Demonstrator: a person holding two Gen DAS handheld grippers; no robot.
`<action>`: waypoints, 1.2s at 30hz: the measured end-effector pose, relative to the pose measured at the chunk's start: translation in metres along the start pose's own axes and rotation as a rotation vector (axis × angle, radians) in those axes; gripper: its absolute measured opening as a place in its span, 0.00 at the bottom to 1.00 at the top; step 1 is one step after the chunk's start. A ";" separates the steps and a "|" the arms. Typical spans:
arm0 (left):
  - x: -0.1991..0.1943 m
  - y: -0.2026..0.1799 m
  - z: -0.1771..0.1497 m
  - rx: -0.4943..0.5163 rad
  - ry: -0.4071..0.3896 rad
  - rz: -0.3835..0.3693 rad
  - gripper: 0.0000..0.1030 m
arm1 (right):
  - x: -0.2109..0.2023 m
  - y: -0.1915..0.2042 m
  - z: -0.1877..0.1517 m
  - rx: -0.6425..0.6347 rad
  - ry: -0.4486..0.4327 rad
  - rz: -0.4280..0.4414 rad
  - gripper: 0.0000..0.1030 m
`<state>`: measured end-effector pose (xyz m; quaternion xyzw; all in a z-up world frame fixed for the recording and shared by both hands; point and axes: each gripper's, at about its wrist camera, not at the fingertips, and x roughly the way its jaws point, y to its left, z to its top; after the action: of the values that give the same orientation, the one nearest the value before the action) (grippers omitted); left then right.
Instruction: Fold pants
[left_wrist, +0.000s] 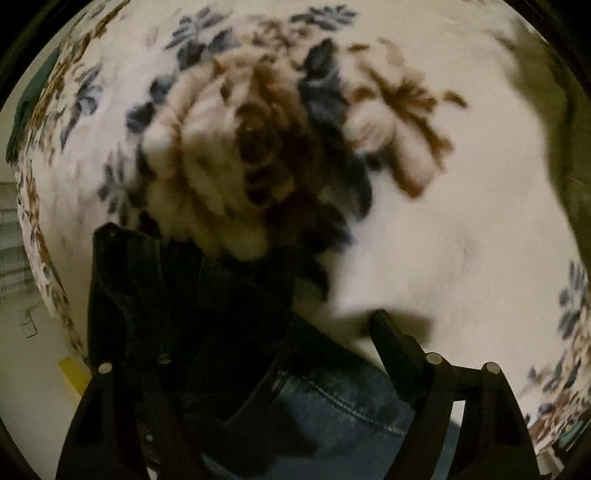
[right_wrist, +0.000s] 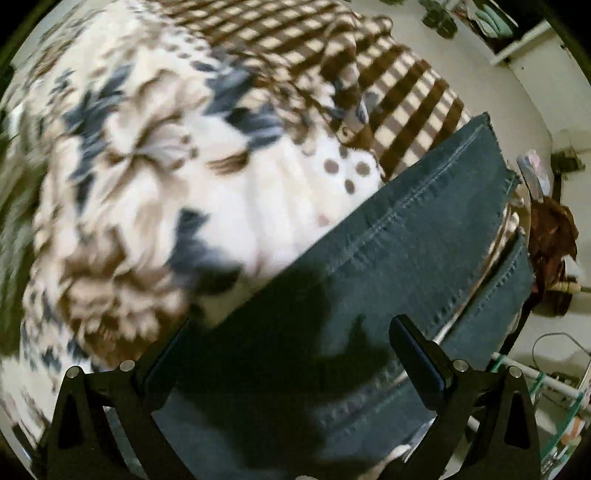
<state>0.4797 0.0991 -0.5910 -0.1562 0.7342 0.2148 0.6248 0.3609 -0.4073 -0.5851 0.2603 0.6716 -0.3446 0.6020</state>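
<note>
Dark blue jeans lie on a white bed blanket (left_wrist: 424, 240) with brown and blue flowers. In the left wrist view the left gripper (left_wrist: 255, 332) is wide open over a bunched, dark part of the jeans (left_wrist: 332, 398), which lies between its fingers; the left finger is hard to see against the dark cloth. In the right wrist view the right gripper (right_wrist: 284, 347) is wide open over a jeans leg (right_wrist: 424, 229), whose hem points to the upper right. A second leg (right_wrist: 491, 306) lies beside it. Both views are blurred.
A brown and cream checked blanket (right_wrist: 388, 74) lies at the far end of the bed. Right of the bed are a brown cloth (right_wrist: 554, 240), a glass shelf (right_wrist: 554, 398) and white furniture (right_wrist: 524, 48). Floor and a yellow strip (left_wrist: 74, 373) show left of the bed.
</note>
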 end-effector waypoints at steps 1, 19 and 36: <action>-0.001 -0.001 -0.002 -0.005 -0.007 0.001 0.76 | 0.006 -0.002 0.006 0.018 0.007 -0.004 1.00; -0.067 0.103 -0.084 0.043 -0.287 -0.357 0.04 | 0.031 -0.055 0.034 0.197 0.060 0.155 0.10; -0.006 0.223 -0.240 -0.180 -0.211 -0.400 0.04 | -0.008 -0.181 -0.121 -0.112 -0.021 0.113 0.06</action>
<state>0.1654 0.1680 -0.5281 -0.3304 0.5971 0.1665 0.7117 0.1470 -0.4261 -0.5452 0.2600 0.6677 -0.2749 0.6411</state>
